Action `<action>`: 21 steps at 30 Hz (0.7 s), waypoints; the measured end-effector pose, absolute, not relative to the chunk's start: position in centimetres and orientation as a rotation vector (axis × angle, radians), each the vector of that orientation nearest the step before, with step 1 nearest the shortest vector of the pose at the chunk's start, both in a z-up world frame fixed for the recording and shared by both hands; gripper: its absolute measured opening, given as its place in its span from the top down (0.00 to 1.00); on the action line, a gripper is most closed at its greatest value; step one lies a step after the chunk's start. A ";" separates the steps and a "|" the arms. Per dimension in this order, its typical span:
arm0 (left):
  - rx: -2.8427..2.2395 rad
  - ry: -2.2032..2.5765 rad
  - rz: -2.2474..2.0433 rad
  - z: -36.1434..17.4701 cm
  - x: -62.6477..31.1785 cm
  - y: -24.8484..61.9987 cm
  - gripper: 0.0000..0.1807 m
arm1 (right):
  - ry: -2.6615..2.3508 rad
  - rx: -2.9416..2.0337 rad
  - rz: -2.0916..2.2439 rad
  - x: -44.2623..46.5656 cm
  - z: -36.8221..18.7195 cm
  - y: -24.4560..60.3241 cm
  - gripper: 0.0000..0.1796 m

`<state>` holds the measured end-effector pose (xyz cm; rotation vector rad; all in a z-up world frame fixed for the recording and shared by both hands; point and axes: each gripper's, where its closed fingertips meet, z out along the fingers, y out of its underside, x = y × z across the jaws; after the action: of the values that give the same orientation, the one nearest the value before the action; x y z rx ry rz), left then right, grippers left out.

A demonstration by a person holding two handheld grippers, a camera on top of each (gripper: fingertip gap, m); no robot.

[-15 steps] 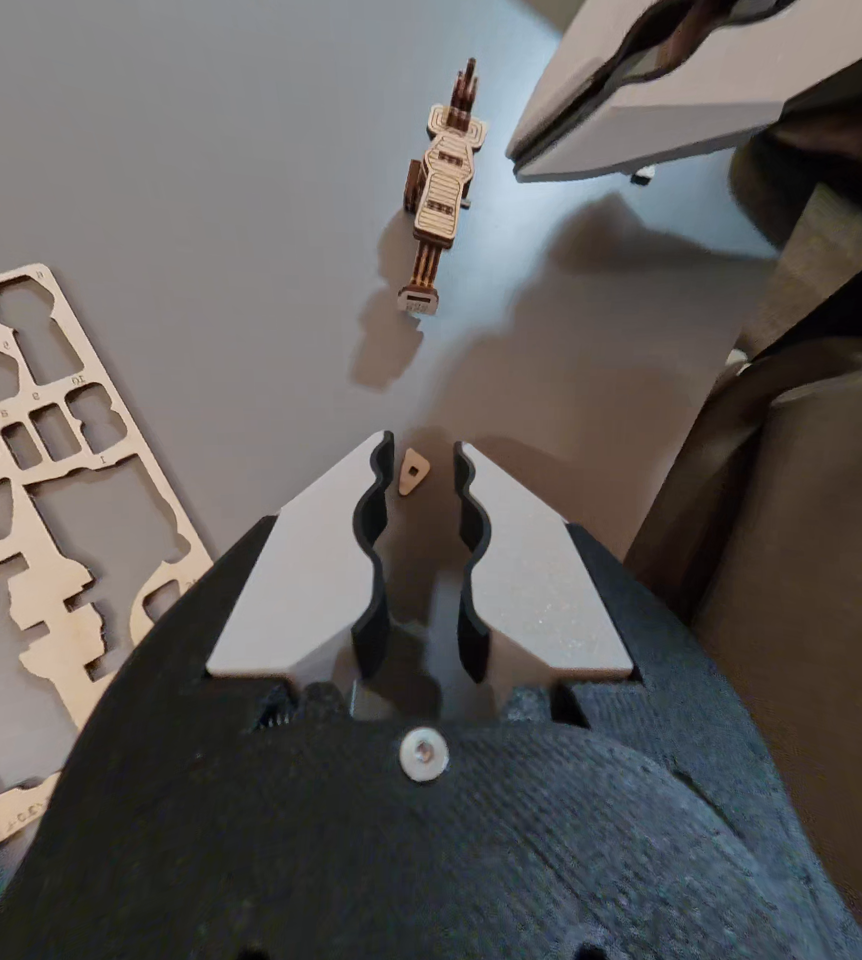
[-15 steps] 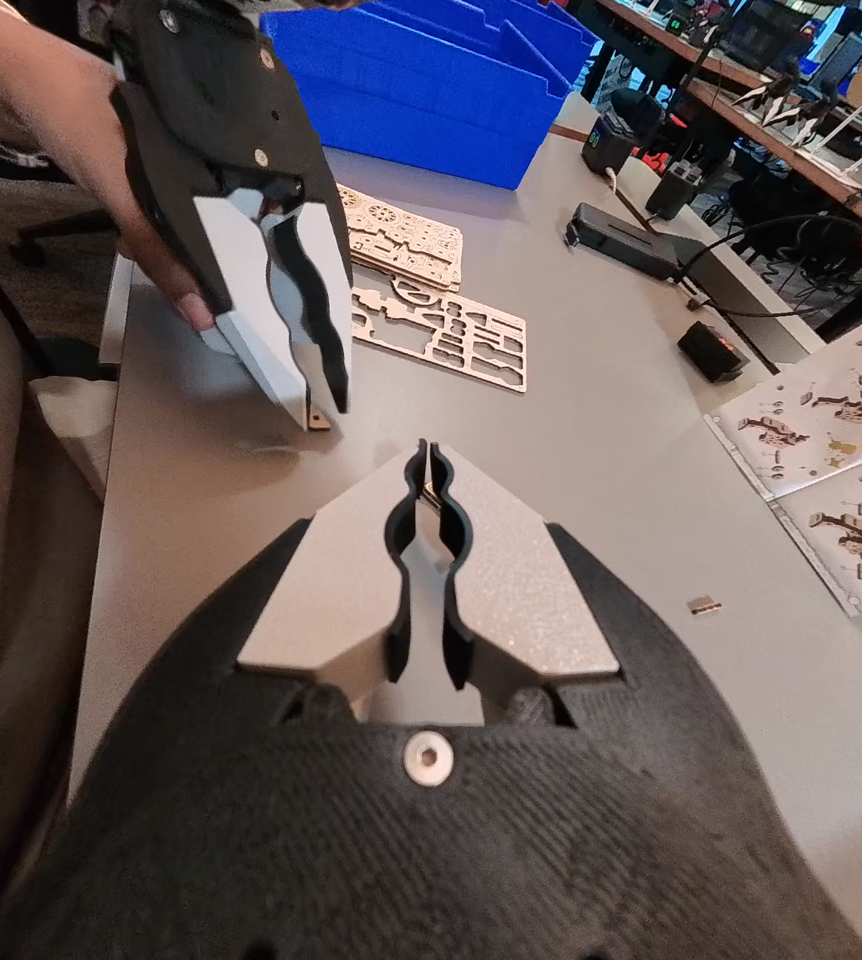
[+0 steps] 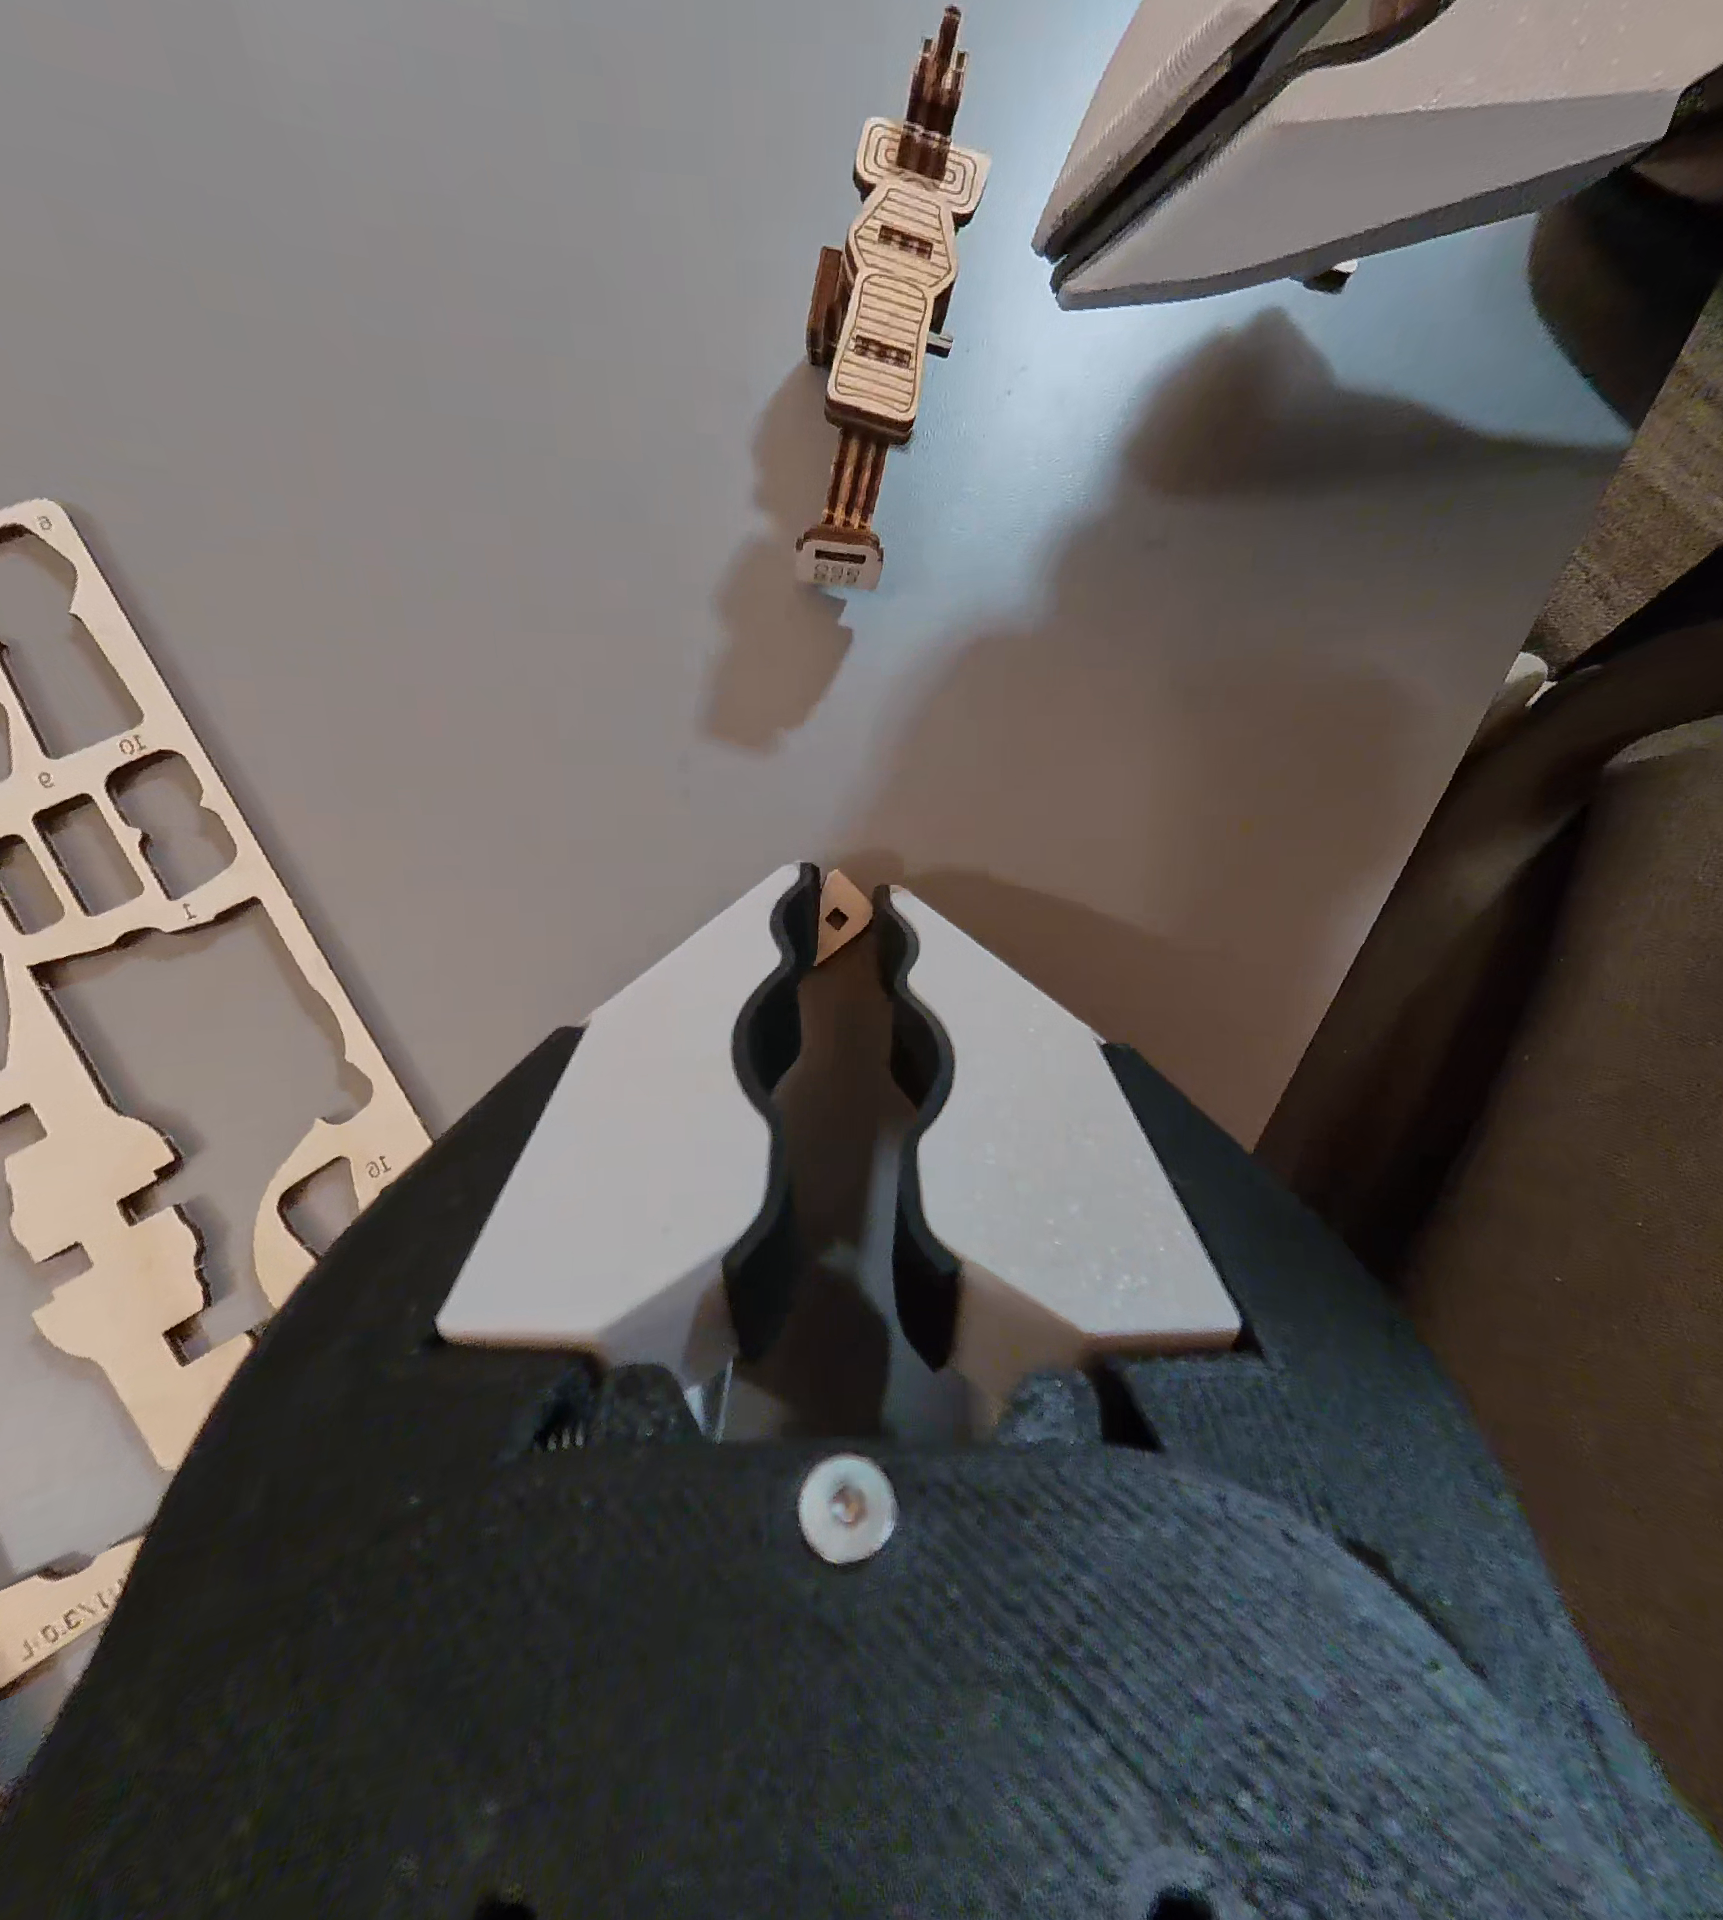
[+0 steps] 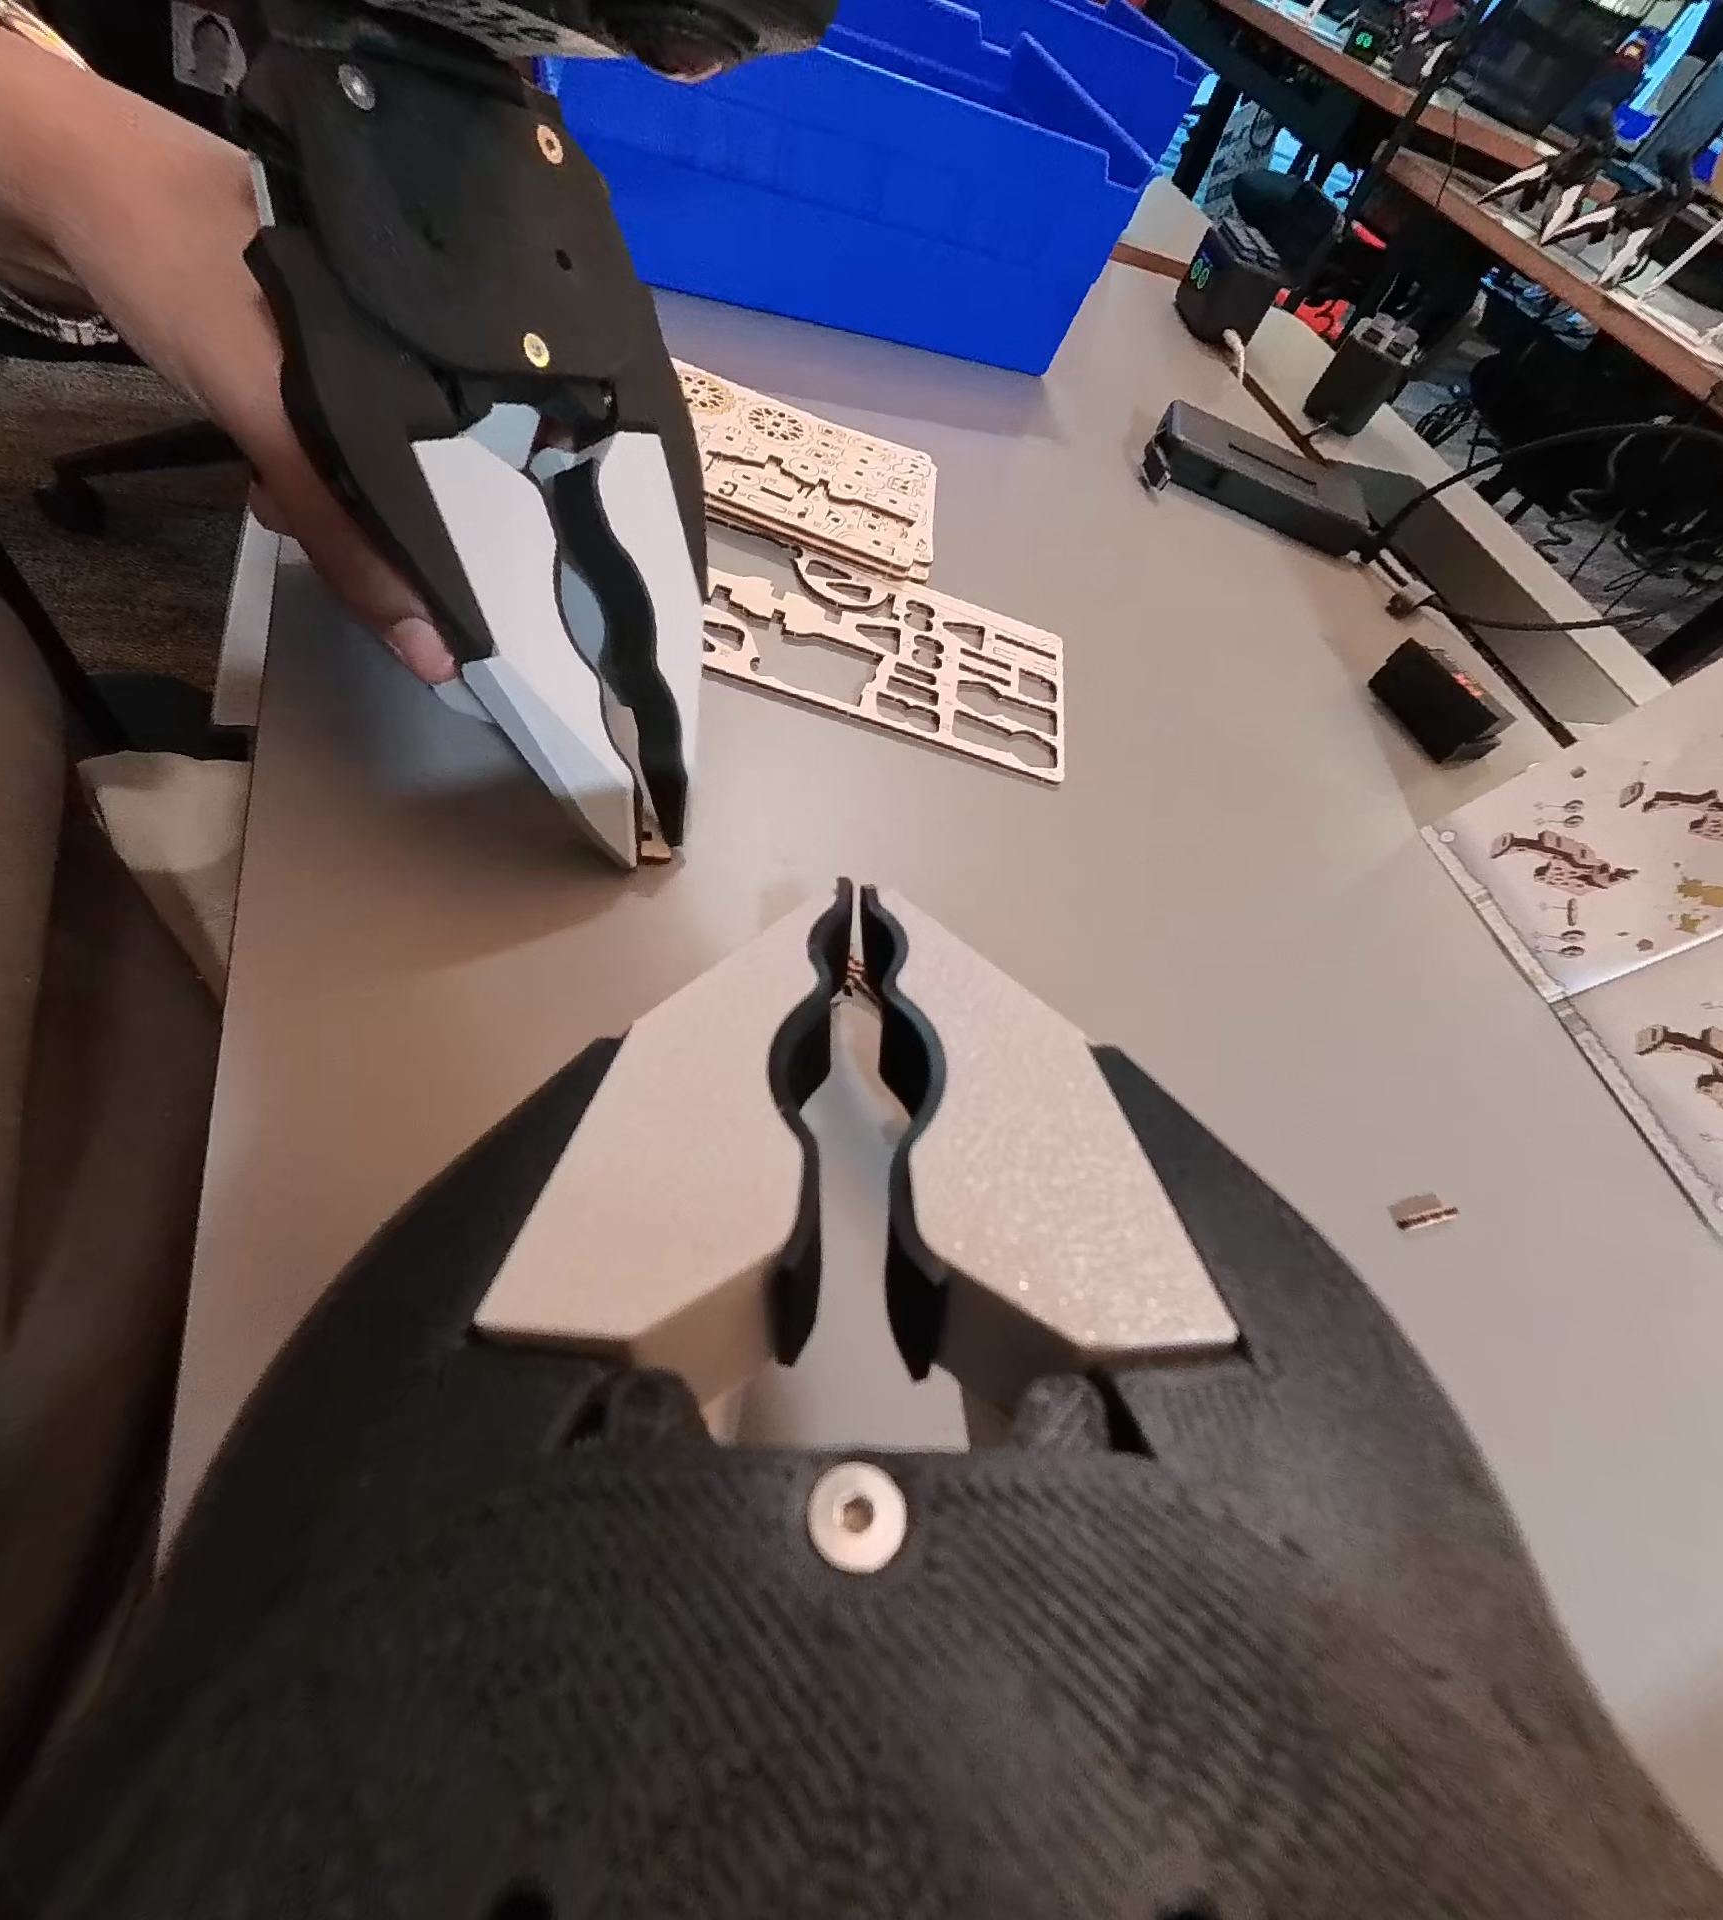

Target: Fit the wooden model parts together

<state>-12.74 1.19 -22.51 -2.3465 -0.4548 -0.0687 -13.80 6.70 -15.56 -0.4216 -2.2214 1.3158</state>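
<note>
A: Wooden tab (image 3: 841,920) sat loose on the table half a second before; left gripper (image 3: 844,906) had now closed on it.

B: Right gripper (image 4: 854,902) was pinched narrow on a small wooden bit; model (image 3: 893,286) lay apart. Likely joining next.

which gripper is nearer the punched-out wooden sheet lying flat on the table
Left. The left gripper is down at the table just beside the punched-out sheet, pinching a small wooden piece. The right gripper sits farther back, across open table from the sheet.
</note>
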 end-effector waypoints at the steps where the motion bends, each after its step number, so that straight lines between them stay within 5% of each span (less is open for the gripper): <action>1: -2.339 -0.454 -0.070 -22.4 -12.8 1.3 0.96 | -2.221 -0.422 1.316 -13.8 -15.6 6.7 1.00; 21: -2.008 -0.356 -0.139 -16.9 -12.1 4.0 0.96 | -2.236 -0.467 1.396 -13.0 -15.4 5.9 0.98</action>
<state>-12.07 3.97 -16.89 -2.0077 -0.3565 -0.1389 -13.04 5.86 -15.44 -0.4670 -2.2361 1.3962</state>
